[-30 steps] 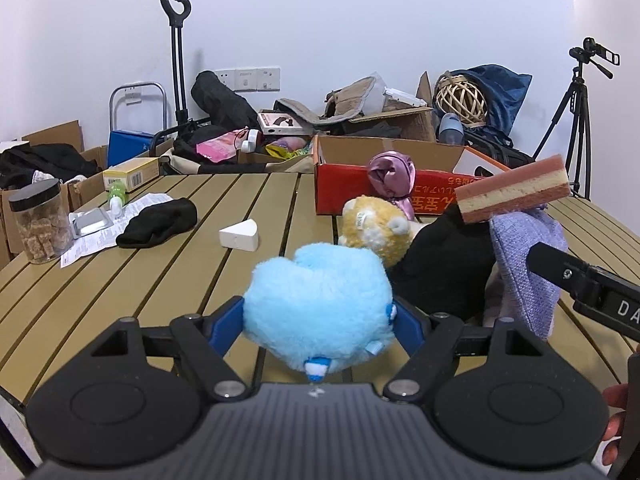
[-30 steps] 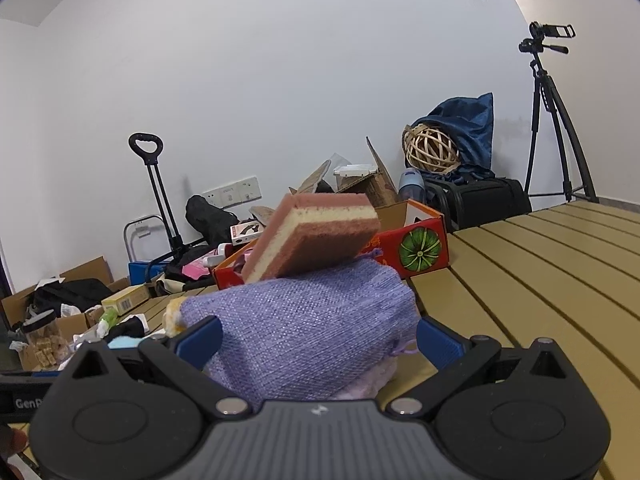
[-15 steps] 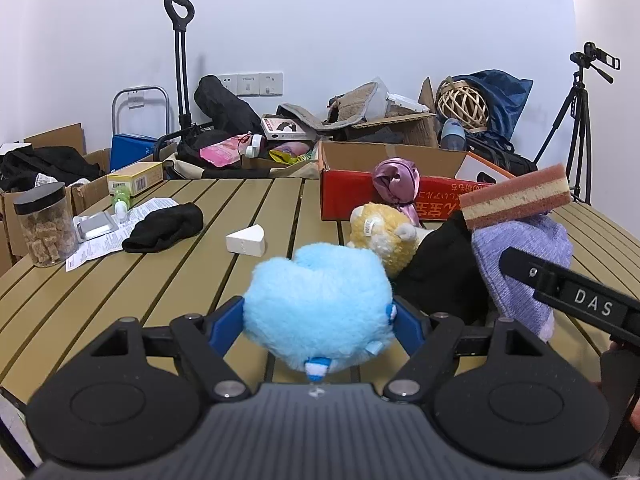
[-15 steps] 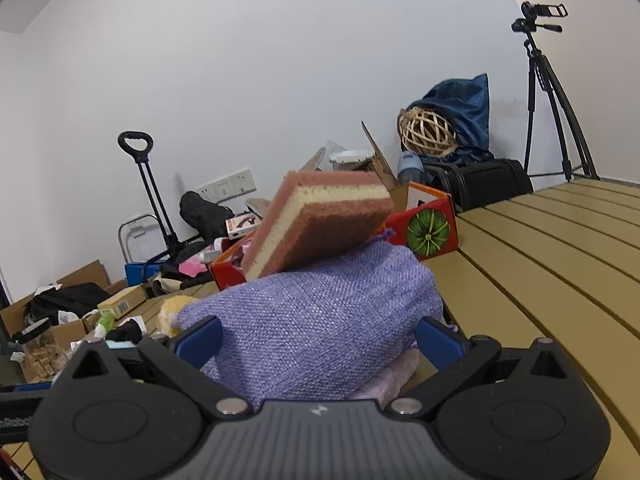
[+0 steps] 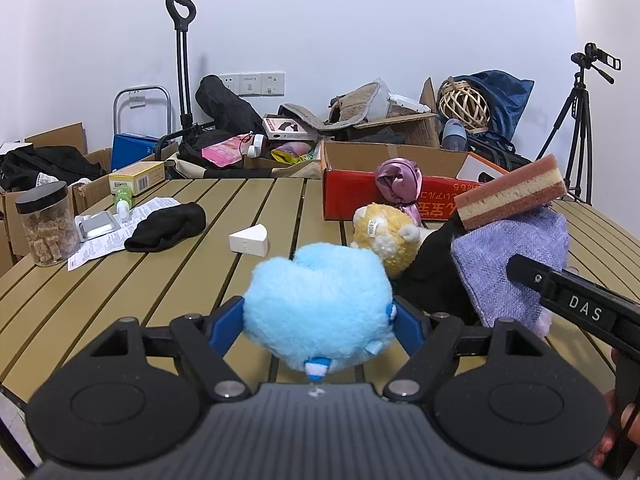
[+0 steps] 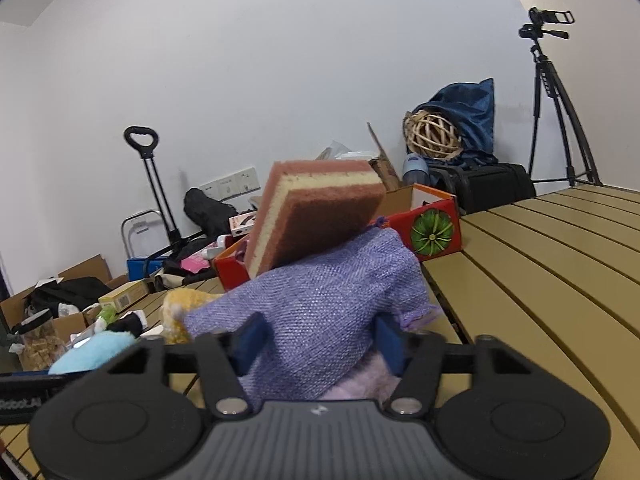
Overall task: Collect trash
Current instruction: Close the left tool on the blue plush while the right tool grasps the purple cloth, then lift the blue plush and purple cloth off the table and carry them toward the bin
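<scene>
My left gripper (image 5: pixel 318 316) is shut on a fluffy light-blue plush toy (image 5: pixel 320 304), held just above the slatted table (image 5: pixel 120 300). My right gripper (image 6: pixel 320 338) is closing its jaws; its blue pads press both sides of a purple woven pouch (image 6: pixel 320 300). A pink and yellow sponge (image 6: pixel 316 208) leans tilted on top of the pouch. In the left wrist view the same pouch (image 5: pixel 516 252) and sponge (image 5: pixel 512 196) stand at the right, with one black finger (image 5: pixel 572 308) of the right gripper against the pouch.
A yellow plush (image 5: pixel 384 236) and a black cloth (image 5: pixel 432 280) lie beside the pouch. Behind them stands an open red box (image 5: pixel 360 196). A white wedge (image 5: pixel 249 241), a black sock (image 5: pixel 168 228), papers (image 5: pixel 104 240) and a jar (image 5: pixel 46 224) lie at the left.
The right gripper's jaws have come in from wide apart onto the purple pouch, and the sponge on it now leans more steeply. The left gripper and blue plush have not moved.
</scene>
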A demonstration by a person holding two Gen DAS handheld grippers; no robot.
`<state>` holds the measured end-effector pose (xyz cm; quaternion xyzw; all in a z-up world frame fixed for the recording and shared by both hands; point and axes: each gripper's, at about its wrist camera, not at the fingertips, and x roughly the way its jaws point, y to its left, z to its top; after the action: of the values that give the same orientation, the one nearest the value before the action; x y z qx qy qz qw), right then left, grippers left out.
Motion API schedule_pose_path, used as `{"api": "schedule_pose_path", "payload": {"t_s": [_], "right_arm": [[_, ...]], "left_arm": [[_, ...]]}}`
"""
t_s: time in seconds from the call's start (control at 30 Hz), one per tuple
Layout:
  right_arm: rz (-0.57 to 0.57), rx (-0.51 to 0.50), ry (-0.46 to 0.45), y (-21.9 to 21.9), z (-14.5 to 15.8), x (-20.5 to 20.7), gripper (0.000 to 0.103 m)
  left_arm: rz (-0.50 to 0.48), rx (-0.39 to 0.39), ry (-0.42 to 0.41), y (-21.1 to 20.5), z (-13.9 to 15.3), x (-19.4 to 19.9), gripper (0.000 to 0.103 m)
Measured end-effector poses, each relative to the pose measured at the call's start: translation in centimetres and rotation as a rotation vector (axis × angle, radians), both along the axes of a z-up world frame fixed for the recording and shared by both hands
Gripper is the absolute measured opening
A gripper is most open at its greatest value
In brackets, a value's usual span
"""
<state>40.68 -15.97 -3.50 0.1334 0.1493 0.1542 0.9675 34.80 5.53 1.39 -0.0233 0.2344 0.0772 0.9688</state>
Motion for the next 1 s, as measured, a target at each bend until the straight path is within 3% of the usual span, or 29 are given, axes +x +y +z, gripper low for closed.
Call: {"api": "schedule_pose_path", "payload": {"t_s": [0.13, 0.33, 1.0], "right_arm": [[0.018, -0.004, -0.004, 0.0, 0.2, -0.3, 0.037], [0.034, 0.011, -0.023, -0.1, 0.6, -1.3, 0.032], [-0.002, 0.043, -0.073, -2.9, 2.3, -4.5, 0.03]], "left_arm": [[-0.001, 0.002, -0.005, 0.0, 0.0, -0.1, 0.078], [0.0, 0.009, -0.015, 0.2, 0.2, -0.3, 0.078], [0.003, -0.005, -0.039, 0.3, 0.7, -0.8, 0.078]]}}
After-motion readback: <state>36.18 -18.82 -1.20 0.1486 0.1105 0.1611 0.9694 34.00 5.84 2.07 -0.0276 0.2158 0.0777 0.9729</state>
